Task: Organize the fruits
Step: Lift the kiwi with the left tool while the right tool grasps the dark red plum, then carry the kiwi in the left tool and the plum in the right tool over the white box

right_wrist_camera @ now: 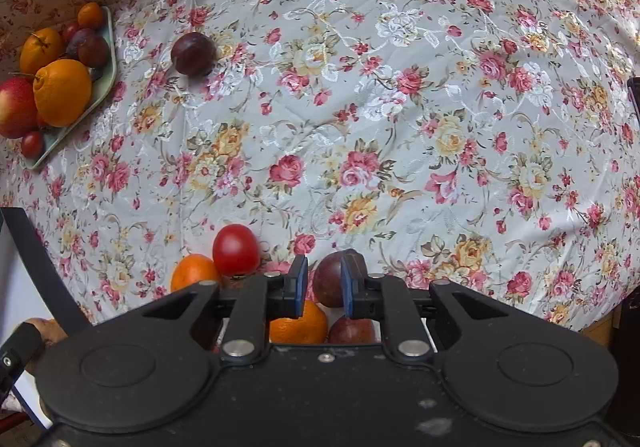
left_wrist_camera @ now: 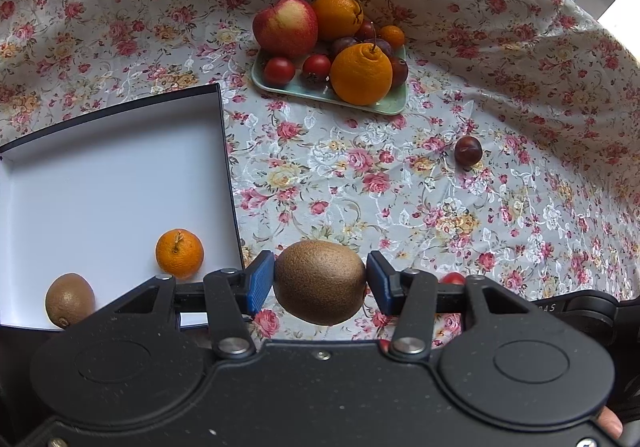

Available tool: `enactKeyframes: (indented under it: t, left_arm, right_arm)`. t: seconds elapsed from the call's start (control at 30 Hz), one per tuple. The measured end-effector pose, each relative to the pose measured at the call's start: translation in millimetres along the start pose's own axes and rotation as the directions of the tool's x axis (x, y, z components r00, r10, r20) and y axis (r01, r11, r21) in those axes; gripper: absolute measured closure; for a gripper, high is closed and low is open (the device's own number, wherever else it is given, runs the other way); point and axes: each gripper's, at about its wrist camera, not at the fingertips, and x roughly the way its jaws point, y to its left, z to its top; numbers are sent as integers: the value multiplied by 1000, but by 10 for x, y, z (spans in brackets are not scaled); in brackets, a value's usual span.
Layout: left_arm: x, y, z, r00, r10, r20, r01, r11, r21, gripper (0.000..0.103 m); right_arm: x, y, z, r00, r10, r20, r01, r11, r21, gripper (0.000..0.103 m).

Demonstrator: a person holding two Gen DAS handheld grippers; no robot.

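The left tongs [left_wrist_camera: 320,281] are standing wide, clamping a kiwi [left_wrist_camera: 320,282] at lower centre, beside the white box [left_wrist_camera: 100,175]. The right tongs [right_wrist_camera: 323,285] are pinched nearly closed; whether they are gripping the dark plum [right_wrist_camera: 328,283] behind them is unclear. Fruit below is hiding under the tool.

A floral tablecloth [left_wrist_camera: 360,175] carries a green tray [left_wrist_camera: 394,103], white box [left_wrist_camera: 100,183] and loose plum [left_wrist_camera: 468,151].

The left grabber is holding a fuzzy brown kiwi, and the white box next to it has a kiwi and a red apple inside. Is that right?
Almost. The left gripper does hold a kiwi, but the white box has a second kiwi and a small orange, not an apple. The left wrist view shows this.
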Motion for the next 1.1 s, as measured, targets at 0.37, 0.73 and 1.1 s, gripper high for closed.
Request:
enactKeyframes:
  t: [0.37, 0.73, 1.1]
  left_arm:
    - [32, -173, -53, 1000, -1, -6, 1, 1000, 28, 47]
    - [-4, -89, -22, 1000, 8, 2, -8, 1000, 8, 47]
    - [-103, 238, 70, 998, 44, 35, -42, 998, -49, 47]
  right_arm:
    - [198, -118, -8, 998, 27, -64, -24, 999, 41, 73]
    - [394, 31, -77, 996, -12, -89, 14, 1000, 22, 70]
    - [33, 55, -37, 998, 66, -10, -66, 997, 32, 72]
